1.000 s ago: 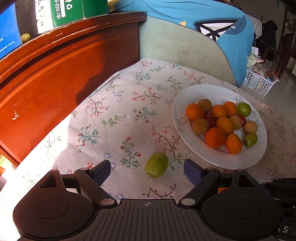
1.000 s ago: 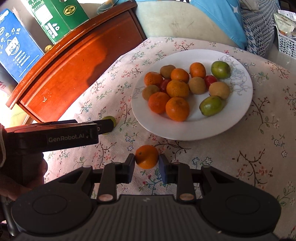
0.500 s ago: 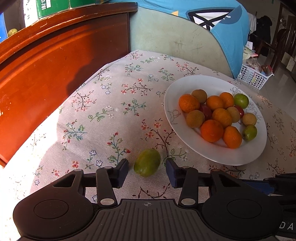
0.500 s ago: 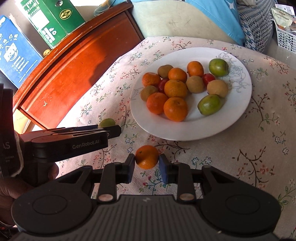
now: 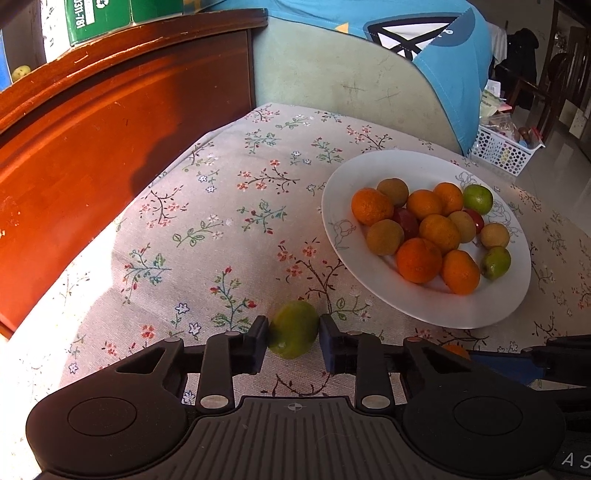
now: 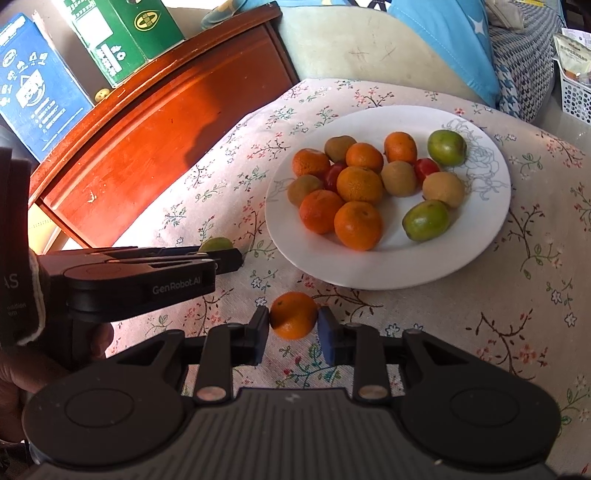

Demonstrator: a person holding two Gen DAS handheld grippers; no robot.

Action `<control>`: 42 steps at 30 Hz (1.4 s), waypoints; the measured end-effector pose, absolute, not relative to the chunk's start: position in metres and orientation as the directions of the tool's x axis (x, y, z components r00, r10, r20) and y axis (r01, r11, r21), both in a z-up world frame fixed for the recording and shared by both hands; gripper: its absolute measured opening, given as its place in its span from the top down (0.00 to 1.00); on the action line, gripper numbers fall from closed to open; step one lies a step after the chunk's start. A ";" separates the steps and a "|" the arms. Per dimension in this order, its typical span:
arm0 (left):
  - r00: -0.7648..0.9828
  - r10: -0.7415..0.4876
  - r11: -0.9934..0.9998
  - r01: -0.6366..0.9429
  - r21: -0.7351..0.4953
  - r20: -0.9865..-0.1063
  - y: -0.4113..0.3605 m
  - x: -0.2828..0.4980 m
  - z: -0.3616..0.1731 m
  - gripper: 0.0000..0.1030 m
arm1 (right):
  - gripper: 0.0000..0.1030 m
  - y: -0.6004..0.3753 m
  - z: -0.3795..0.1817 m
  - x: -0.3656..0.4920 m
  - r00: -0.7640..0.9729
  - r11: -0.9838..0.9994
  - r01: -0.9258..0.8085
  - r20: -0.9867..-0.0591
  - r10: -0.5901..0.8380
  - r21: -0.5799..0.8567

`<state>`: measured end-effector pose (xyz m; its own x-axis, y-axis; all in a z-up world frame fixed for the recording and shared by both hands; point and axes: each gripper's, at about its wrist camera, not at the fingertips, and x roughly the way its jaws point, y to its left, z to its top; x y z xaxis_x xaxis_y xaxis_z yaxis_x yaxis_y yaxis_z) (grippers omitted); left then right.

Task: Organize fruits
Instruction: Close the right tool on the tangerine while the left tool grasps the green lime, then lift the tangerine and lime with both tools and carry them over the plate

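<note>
My left gripper [image 5: 293, 338] is shut on a green fruit [image 5: 293, 328] just above the floral tablecloth, left of the white plate [image 5: 340, 225]. The plate holds several oranges, brown kiwis, green and red fruits. My right gripper [image 6: 293, 326] is shut on an orange [image 6: 293, 314] near the plate's [image 6: 491, 229] front edge. In the right wrist view the left gripper [image 6: 221, 258] shows at the left, with the green fruit [image 6: 216, 243] peeking past its fingers.
A red-brown wooden cabinet [image 5: 92, 147] borders the table on the left, with green [image 6: 122, 33] and blue [image 6: 33, 85] boxes on top. A pale chair back with blue cloth [image 5: 351, 85] stands behind. A white basket [image 5: 506, 147] sits at the far right.
My left gripper moved forward around the green fruit and closed its jaws onto it. My right gripper kept its hold on the orange and stayed near the plate's front.
</note>
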<state>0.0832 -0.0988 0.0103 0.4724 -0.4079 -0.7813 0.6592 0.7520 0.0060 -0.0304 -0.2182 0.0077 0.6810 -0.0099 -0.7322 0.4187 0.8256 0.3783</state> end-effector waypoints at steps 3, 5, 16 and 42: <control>0.485 -0.414 0.763 0.647 -0.003 -0.770 -0.096 0.083 0.016 0.74 | 0.72 -0.221 0.009 -0.030 0.682 0.821 0.416 -0.731 0.002 0.390; 0.501 -0.422 0.770 0.638 -0.007 -0.756 -0.095 0.083 0.023 0.74 | 0.73 -0.222 0.013 -0.030 0.691 0.821 0.408 -0.723 0.008 0.400; 0.575 -0.488 0.795 0.604 -0.061 -0.657 -0.098 0.087 0.064 0.74 | 0.73 -0.244 0.056 -0.033 0.784 0.812 0.392 -0.619 -0.049 0.432; 0.523 -0.617 0.713 0.688 -0.135 -0.588 -0.179 0.100 0.064 0.74 | 0.73 -0.350 0.067 -0.009 0.767 0.773 0.483 -0.625 -0.146 0.412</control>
<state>0.0996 -0.1794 0.0642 0.5231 -0.6166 -0.5883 0.6880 0.7130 -0.1355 -0.0086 -0.3498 0.0669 0.7669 -0.1462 -0.6249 0.4827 0.7731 0.4115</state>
